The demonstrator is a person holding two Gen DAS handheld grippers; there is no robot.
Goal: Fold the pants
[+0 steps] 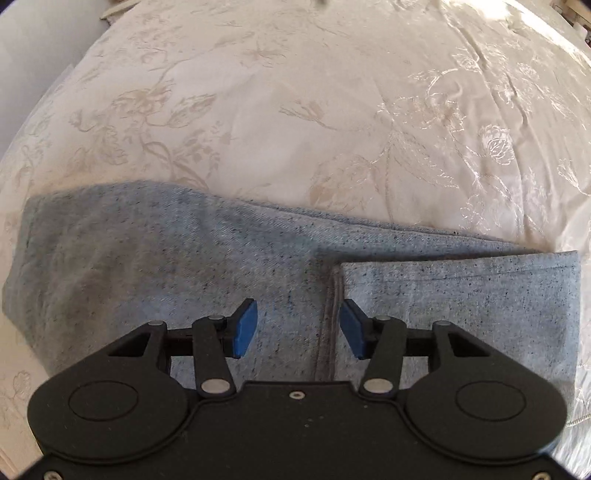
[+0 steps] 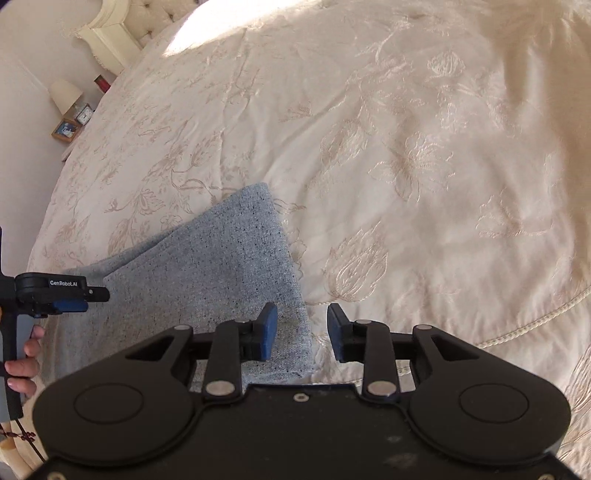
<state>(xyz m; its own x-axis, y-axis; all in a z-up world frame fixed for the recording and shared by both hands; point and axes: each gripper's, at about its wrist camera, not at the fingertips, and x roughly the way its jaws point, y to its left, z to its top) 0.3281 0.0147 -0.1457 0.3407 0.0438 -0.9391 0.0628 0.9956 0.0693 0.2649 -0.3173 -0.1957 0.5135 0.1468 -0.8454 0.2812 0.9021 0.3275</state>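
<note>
Light blue-grey speckled pants (image 1: 166, 258) lie flat across a cream floral bedspread (image 1: 295, 110). Their right part is folded back over itself, and the hem edge (image 1: 341, 280) of that flap runs up between my fingers. My left gripper (image 1: 297, 325) hovers open just above the pants, nothing pinched between its blue pads. In the right wrist view the folded end of the pants (image 2: 221, 273) lies at the left. My right gripper (image 2: 301, 326) stands open over its right edge, pads apart from the cloth. The left gripper (image 2: 70, 295) shows at the far left, held by a hand (image 2: 26, 354).
The bedspread (image 2: 406, 166) stretches wide beyond the pants, with a corded border (image 2: 535, 321) at the lower right. A bedside table with a lamp (image 2: 64, 96), a clock and a picture frame stands at the upper left, beside a tufted headboard (image 2: 147, 14).
</note>
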